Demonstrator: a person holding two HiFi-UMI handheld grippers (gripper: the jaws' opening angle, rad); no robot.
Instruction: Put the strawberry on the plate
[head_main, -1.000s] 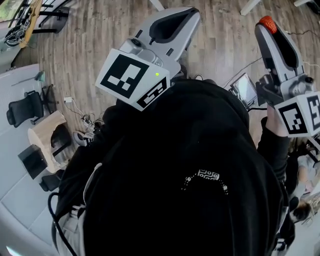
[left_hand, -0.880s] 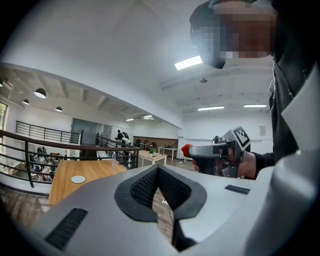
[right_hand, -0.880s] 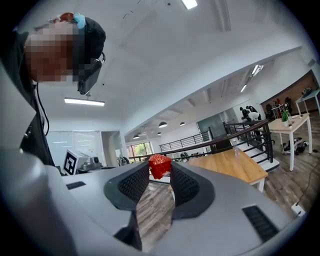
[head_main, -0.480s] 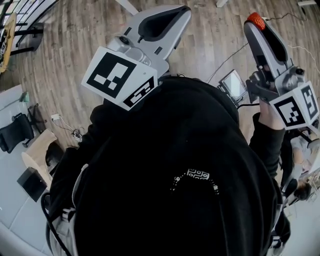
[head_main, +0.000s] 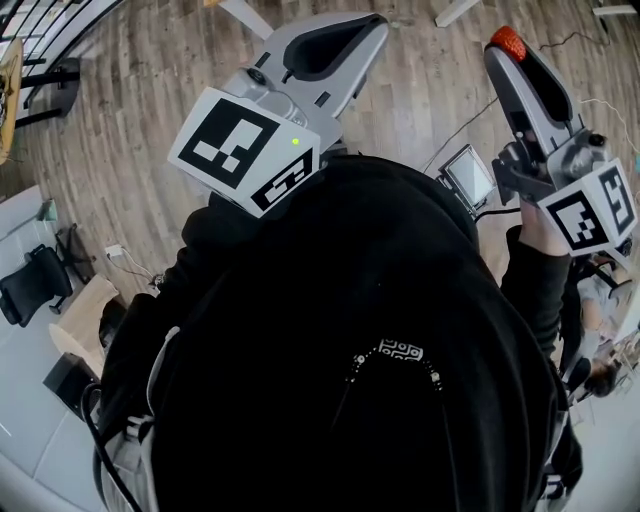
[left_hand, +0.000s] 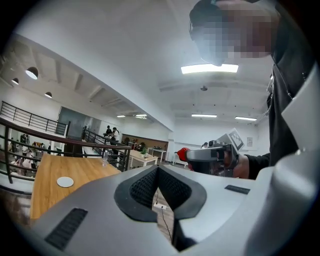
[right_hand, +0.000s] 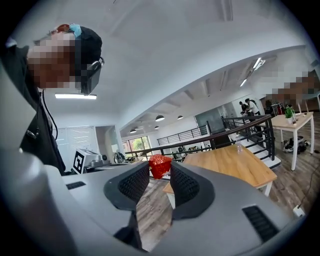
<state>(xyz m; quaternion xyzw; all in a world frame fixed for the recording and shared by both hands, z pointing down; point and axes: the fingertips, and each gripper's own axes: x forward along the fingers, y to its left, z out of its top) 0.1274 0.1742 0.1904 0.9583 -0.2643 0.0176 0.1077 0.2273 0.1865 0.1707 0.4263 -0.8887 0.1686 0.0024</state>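
A red strawberry is pinched between the tips of my right gripper, which is held level in the air at the top right of the head view. My left gripper is at the top middle, its jaws shut with nothing between them. The left gripper view shows the strawberry held off to the right. A small white round plate lies far off on a wooden table. The person's black hooded top hides everything below the grippers.
Wooden plank floor lies beneath. A small screen with cables stands on the floor, an office chair and a wooden stool at the left. Black railings run behind a long wooden table. People stand in the distance.
Both grippers have travelled together across the room; the floor and furniture have slid down and left in the head view. The strawberry stays in the right gripper and the left stays shut.
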